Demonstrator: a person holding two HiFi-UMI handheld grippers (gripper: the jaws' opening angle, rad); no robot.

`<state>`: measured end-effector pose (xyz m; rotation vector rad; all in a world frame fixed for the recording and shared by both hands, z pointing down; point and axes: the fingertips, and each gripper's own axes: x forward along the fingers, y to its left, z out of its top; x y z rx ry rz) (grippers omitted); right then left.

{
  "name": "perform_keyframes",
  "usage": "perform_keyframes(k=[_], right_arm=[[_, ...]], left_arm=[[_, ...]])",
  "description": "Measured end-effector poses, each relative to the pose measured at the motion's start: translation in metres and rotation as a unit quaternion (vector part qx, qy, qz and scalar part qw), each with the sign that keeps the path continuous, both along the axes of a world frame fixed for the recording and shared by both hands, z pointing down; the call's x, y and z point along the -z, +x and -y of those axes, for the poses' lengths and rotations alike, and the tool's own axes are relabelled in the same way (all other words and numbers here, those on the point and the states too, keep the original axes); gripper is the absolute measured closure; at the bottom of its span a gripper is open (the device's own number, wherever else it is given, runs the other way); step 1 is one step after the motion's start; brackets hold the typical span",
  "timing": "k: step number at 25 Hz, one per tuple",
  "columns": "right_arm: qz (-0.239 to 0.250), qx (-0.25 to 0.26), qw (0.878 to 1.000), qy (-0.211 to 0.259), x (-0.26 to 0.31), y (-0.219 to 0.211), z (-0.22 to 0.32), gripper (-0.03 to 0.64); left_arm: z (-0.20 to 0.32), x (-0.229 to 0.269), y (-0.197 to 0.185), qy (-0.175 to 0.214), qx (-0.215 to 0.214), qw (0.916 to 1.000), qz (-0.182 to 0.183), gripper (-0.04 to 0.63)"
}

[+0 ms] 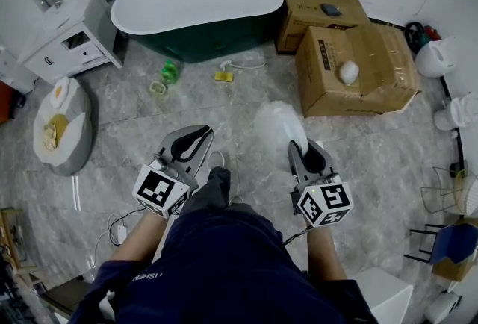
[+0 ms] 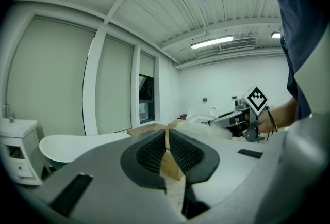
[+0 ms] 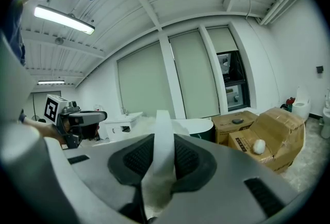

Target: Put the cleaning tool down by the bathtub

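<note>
A white bathtub with a dark green outside [image 1: 198, 5] stands at the far wall; it also shows as the tub [image 2: 67, 145] and the tub [image 3: 198, 126] in the two gripper views. My right gripper [image 1: 301, 149] is shut on the white handle [image 3: 164, 150] of a fluffy white cleaning tool [image 1: 278, 123], whose head hangs over the floor well short of the tub. The handle runs up between the right gripper's [image 3: 164, 140] pads. My left gripper [image 1: 196, 137] is held level beside it, its jaws [image 2: 166, 135] together with nothing between them.
Two cardboard boxes [image 1: 358, 69] stand right of the tub, a white ball [image 1: 349, 72] on the nearer one. A white cabinet [image 1: 71, 35] stands left of the tub. A green bottle [image 1: 170, 72] and a small yellow item [image 1: 223, 76] lie on the floor before it. A grey cushion [image 1: 63, 128] lies left.
</note>
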<state>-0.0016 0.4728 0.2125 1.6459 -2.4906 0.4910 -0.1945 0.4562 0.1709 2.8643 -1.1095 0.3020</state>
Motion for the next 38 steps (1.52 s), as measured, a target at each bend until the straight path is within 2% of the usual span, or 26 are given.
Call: perform_keyframes(k=[10, 38], right_arm=[[-0.006, -0.007, 1.000, -0.015, -0.012, 0.001, 0.064, 0.522], [-0.022, -0.038, 0.999, -0.029, -0.007, -0.061, 0.274, 0.522]], left_arm=[[0.069, -0.011, 0.006, -0.009, -0.012, 0.9999, -0.008, 0.549], [0.292, -0.024, -0.045, -0.029, -0.067, 0.9972, -0.015, 0.549]])
